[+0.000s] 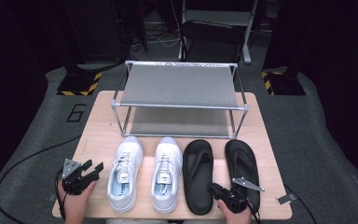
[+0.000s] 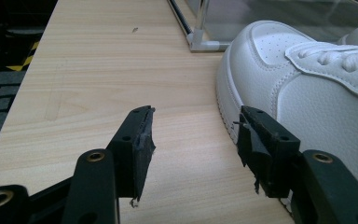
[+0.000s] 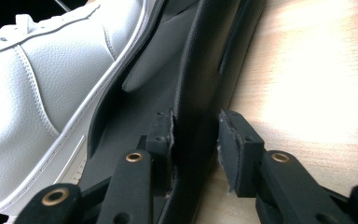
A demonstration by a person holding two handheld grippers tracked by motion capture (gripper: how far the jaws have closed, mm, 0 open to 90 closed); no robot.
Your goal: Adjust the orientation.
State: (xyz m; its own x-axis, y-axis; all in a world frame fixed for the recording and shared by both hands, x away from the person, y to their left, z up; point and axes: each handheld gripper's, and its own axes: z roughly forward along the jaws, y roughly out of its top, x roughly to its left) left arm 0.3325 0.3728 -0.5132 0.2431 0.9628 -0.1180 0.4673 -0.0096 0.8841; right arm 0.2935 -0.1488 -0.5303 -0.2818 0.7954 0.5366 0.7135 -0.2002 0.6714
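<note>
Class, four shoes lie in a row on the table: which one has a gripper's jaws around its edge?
The left black sandal: the right gripper straddles its side wall near the heel. The other sandal and both white sneakers lie free.

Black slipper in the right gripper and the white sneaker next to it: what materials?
Black slipper: looks like moulded foam or rubber, matte, seamless, thick rim.
White sneaker: pebbled leather or a synthetic lookalike, slight sheen, stitched panels, smooth rubbery sole edge.
</note>
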